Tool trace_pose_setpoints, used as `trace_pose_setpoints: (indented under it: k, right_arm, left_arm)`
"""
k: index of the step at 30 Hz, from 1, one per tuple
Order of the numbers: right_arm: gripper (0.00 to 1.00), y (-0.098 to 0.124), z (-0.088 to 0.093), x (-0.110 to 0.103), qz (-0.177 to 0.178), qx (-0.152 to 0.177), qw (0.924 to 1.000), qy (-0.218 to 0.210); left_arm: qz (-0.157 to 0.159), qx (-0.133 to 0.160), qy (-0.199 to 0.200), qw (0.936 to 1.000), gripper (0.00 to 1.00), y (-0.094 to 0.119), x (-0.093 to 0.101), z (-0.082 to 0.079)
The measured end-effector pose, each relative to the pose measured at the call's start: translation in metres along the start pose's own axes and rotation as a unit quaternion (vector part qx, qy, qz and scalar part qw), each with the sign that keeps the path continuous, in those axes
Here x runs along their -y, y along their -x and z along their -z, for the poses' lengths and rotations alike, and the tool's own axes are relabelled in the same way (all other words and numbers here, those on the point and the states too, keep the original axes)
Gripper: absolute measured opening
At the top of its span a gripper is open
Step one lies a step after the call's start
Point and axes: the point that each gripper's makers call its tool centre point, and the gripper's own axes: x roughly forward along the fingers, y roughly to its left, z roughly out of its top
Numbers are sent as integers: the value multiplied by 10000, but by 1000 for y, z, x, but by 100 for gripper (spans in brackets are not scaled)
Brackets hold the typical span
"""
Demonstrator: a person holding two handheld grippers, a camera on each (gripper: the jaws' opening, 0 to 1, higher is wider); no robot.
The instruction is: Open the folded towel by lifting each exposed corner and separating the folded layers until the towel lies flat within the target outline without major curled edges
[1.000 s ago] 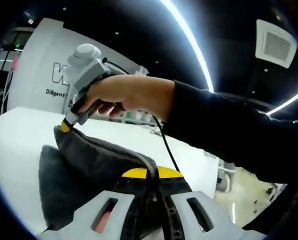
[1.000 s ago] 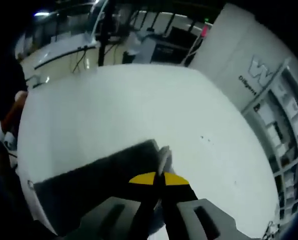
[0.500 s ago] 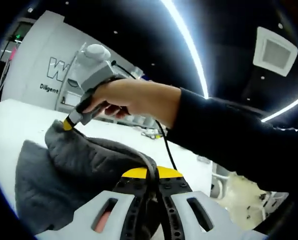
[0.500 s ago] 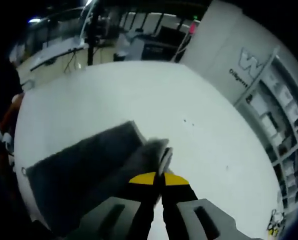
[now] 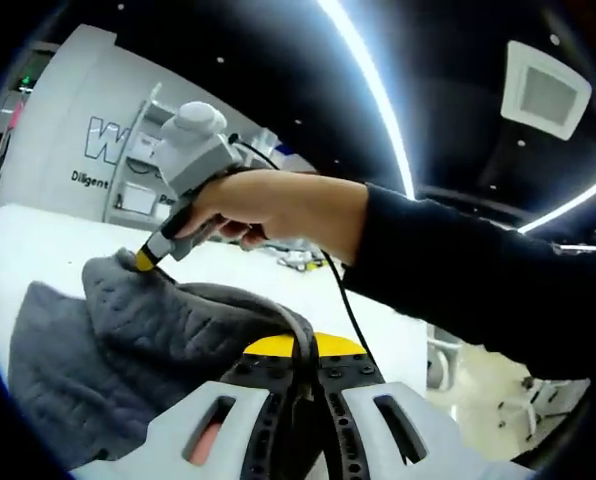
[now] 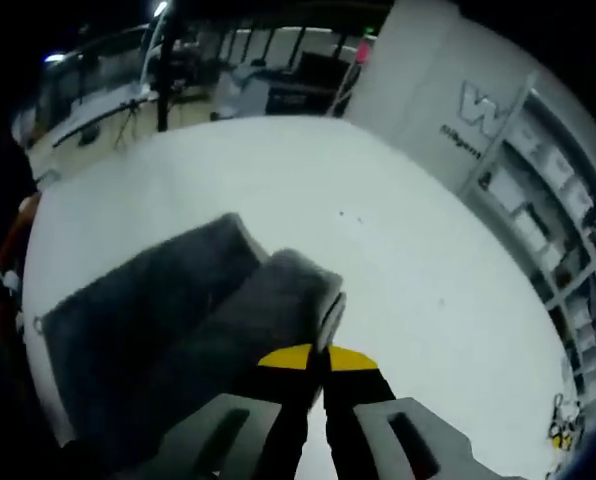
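Observation:
A dark grey towel is lifted off the white table, hanging between both grippers. My left gripper is shut on one edge of it, the cloth rising between the yellow-tipped jaws. The right gripper, held in a person's hand, pinches another corner of the towel. In the right gripper view my right gripper is shut on the towel, which drapes down to the left in two folds over the table.
A white wall panel with lettering and shelving stand beyond the table. The person's dark sleeve crosses the left gripper view. Bare table top lies to the right of the towel in the right gripper view.
Both grippers have raised the towel further and drawn it apart. More of the grey cloth now spreads and hangs in both views.

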Motion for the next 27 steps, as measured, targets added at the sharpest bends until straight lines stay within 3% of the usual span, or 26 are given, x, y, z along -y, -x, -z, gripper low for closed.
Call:
trace_pose_setpoints:
  k: [9, 27]
  right_arm:
    - [0, 10, 17, 17, 71, 144, 9994, -303]
    - [0, 23, 91, 46, 306, 39, 9953, -917]
  left_arm:
    - [70, -161, -83, 9998, 3, -15, 7, 9]
    - [221, -604, -83, 9979, 3, -38, 21, 38]
